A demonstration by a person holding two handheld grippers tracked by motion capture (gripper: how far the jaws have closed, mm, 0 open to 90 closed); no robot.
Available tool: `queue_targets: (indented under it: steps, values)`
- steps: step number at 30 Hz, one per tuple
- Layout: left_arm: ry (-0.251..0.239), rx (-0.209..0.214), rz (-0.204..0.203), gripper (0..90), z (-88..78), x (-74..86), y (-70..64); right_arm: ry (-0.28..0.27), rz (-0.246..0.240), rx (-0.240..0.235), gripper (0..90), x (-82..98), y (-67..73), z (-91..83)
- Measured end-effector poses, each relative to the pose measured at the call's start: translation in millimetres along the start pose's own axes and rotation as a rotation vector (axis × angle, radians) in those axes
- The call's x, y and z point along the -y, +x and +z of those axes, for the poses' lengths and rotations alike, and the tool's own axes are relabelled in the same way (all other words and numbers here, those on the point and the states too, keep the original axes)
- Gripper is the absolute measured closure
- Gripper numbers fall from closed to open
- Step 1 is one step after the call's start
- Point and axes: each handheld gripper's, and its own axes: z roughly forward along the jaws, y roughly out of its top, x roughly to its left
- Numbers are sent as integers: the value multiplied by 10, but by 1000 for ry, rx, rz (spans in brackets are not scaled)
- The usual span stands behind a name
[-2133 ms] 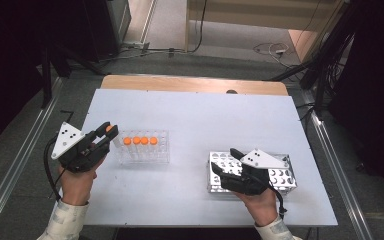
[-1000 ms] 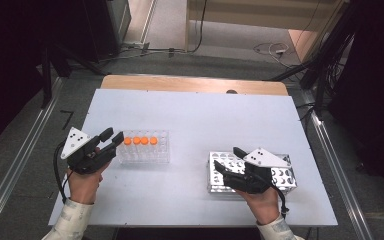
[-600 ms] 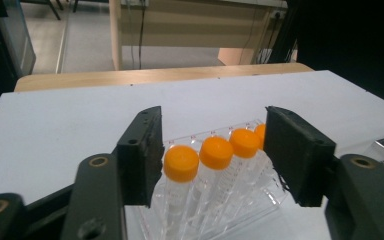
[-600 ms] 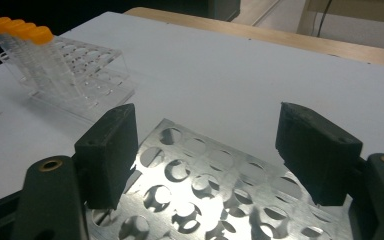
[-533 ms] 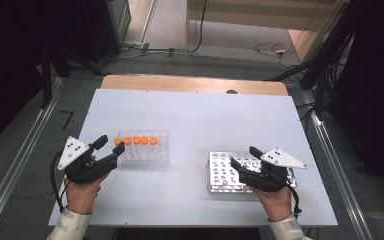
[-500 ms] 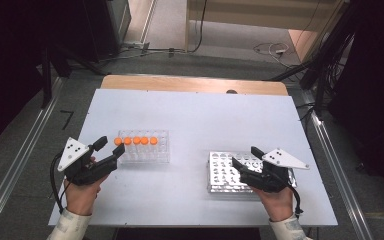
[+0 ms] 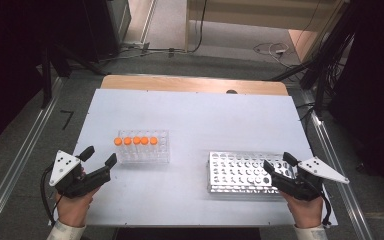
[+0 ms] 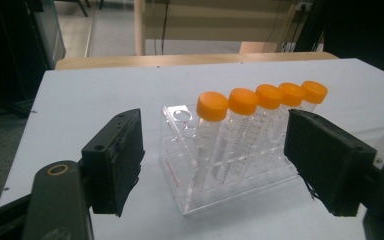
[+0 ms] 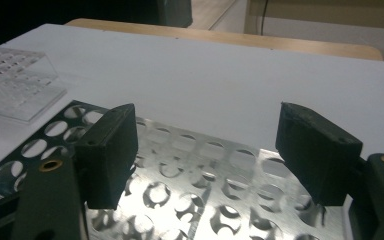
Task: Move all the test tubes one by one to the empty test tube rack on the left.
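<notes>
A white table (image 7: 195,125) carries two racks. On its left half stands a clear plastic rack (image 7: 144,148) with five orange-capped tubes (image 7: 135,141) upright in a single row along its far edge. In the left gripper view the same tubes (image 8: 260,100) stand side by side, and one empty hole of the clear rack (image 8: 215,165) shows at the end of the row nearest the gripper's left jaw.

The left gripper (image 7: 99,161) sits at the near left corner of the table, just beside the clear rack and apart from it. Its jaws have just been opening and now stand spread, with nothing pinched between them. In its own view (image 8: 215,165) the rack lies ahead, framed by the two black pads without touching either.

On the right half lies a metal rack (image 7: 240,172), a flat silver plate full of round holes, all of them empty as far as can be seen. The right gripper (image 7: 279,162) is at the rack's right end, held by a hand at the near right corner of the table. Its jaws are spread wide and grip nothing. In the right gripper view (image 9: 207,150) they hover over the perforated plate (image 9: 195,185), and the clear rack (image 9: 15,80) shows at the far left.
</notes>
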Motion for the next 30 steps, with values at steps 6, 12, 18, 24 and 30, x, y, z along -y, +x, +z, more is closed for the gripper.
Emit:
queue_targets:
  steps: [6,12,18,24,30]
  values:
    - [-1,-27,-2,214,-12,39,37,-6,7,36,235,90,-153,-97]
    - [12,-49,-9,212,-22,85,103,-14,25,60,235,151,-281,-172]
    - [18,-80,-20,197,-23,146,184,-7,33,87,235,225,-380,-218]
    - [16,-110,-26,193,-36,186,253,-7,56,113,235,301,-499,-273]
    - [20,-131,-37,184,-68,224,314,-3,77,139,235,360,-592,-321]
